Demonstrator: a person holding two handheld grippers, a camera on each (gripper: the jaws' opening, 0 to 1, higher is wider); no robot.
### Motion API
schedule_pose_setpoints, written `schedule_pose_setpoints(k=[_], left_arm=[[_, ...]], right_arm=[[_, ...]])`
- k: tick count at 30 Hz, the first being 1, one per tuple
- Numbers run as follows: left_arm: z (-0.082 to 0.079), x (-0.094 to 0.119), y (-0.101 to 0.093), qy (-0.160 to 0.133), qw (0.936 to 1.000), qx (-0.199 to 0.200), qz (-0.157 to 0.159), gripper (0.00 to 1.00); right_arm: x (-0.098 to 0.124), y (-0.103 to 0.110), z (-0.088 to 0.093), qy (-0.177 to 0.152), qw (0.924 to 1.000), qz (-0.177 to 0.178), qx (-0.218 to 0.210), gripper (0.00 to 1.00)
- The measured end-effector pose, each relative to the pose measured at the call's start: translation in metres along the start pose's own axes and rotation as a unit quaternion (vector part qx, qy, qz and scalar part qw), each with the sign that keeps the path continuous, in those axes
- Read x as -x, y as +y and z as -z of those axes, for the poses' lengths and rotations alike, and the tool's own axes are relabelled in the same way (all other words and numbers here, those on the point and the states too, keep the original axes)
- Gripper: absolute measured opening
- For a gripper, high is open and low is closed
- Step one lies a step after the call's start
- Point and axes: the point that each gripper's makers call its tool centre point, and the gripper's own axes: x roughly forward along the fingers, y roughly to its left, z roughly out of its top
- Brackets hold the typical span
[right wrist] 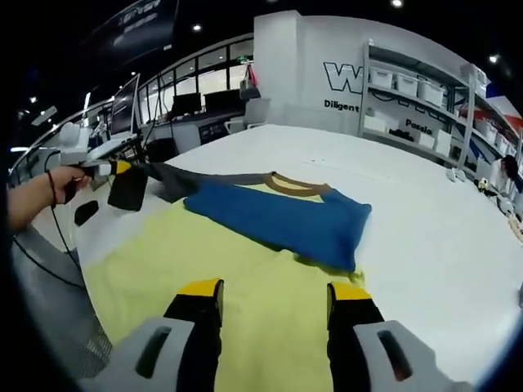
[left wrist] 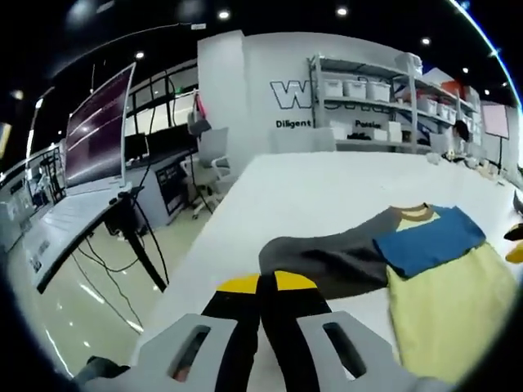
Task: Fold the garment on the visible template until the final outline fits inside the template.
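scene: yellow cotton t-shirt (right wrist: 245, 302) with grey and blue sleeves lies flat on white bench (right wrist: 425, 220) | left hand-held gripper (left wrist: 260, 286): jaws pinched on grey sleeve (left wrist: 327, 261), sleeve running toward the shirt body | right hand-held gripper (right wrist: 274, 296): jaws wide, empty, over the yellow body, blue sleeve (right wrist: 286, 216) folded across just ahead | left nearer the sleeve fold

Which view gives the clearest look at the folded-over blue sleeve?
The right gripper view: the blue sleeve lies whole across the yellow shirt body, near the middle of the picture. The left gripper view shows the same blue sleeve smaller and off to the right, beside the grey sleeve.
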Motion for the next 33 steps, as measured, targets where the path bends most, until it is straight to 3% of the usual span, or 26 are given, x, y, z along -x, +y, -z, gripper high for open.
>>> schedule_pose_setpoints(k=[3, 6, 9, 10, 12, 15, 21, 33], left_arm=[[-0.004, -0.001, 0.002, -0.004, 0.9999, -0.011, -0.005, 0.00], [-0.008, -0.003, 0.004, -0.011, 0.9998, -0.008, -0.011, 0.00], [-0.012, -0.004, 0.005, -0.021, 0.9997, 0.000, -0.013, 0.00], [-0.020, -0.004, 0.003, -0.040, 0.9989, 0.025, -0.006, 0.00], [-0.025, -0.002, 0.002, -0.048, 0.9985, 0.026, -0.005, 0.00], [-0.034, 0.000, -0.004, -0.068, 0.9975, 0.022, 0.004, 0.00], [-0.050, 0.003, -0.014, -0.100, 0.9947, 0.011, 0.022, 0.00], [-0.068, 0.008, -0.035, -0.118, 0.9919, 0.005, 0.046, 0.00]], right_arm=[[0.000, 0.004, -0.002, -0.006, 1.0000, -0.007, -0.002, 0.54], [0.002, 0.002, -0.004, -0.004, 0.9987, 0.002, 0.051, 0.61], [0.002, 0.009, 0.000, -0.002, 0.9988, -0.006, 0.048, 0.71], [0.002, 0.011, 0.002, 0.001, 0.9990, -0.009, 0.043, 0.75], [0.003, 0.011, 0.002, 0.001, 0.9993, -0.008, 0.038, 0.83], [0.005, 0.002, -0.006, -0.023, 0.9995, 0.007, 0.020, 0.93], [0.005, -0.002, -0.003, -0.019, 0.9997, 0.015, 0.008, 0.99], [0.003, -0.002, 0.001, -0.016, 0.9996, 0.007, -0.020, 0.99]])
